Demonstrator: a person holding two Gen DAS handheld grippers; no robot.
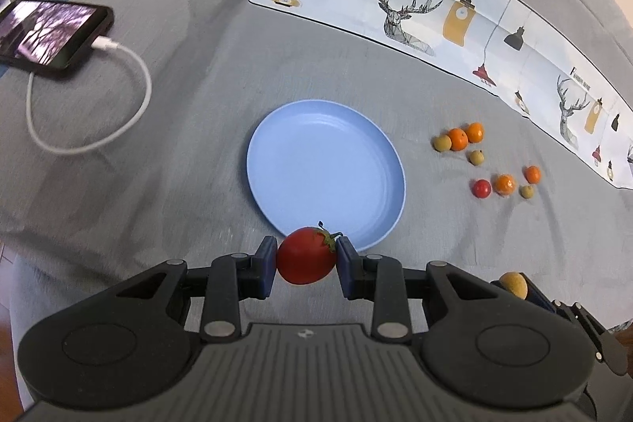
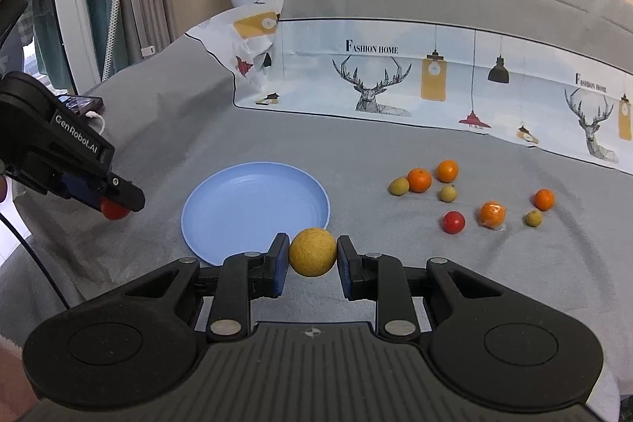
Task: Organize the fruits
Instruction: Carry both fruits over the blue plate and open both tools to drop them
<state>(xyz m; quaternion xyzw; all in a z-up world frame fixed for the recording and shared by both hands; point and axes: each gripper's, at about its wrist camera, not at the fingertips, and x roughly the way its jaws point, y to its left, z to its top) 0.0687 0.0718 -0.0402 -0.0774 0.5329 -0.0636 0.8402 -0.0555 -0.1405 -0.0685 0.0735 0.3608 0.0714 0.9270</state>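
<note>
The left claw is clamped on a red tomato, its blue pads pressing on either side, green stem toward the right pad. The right claw is clamped on a round tan fruit, likewise pinched between blue pads. In the left wrist view that tan fruit shows low at the right of the left claw; in the right wrist view the left claw with its tomato hangs well off to the left, above the grey cloth.

Just beyond both claws lies a blue plate, flat on the cloth, with nothing in it. Its near rim sits right behind the tomato in the left view and right behind the tan fruit in the right view. No object stands between either claw and the plate.

Farther out and to the right of the claws, loose fruit lies scattered on the cloth: a small red tomato, four small oranges and three small greenish-tan fruits, some touching in a cluster, others apart.

To the far left of the left claw, a phone with a lit screen lies on the cloth, a white cable plugged in and looping toward the claw.

Farthest back, a printed sheet with deer, lamps and the words "Fashion Home" runs across the cloth, crumpled at its left end.
</note>
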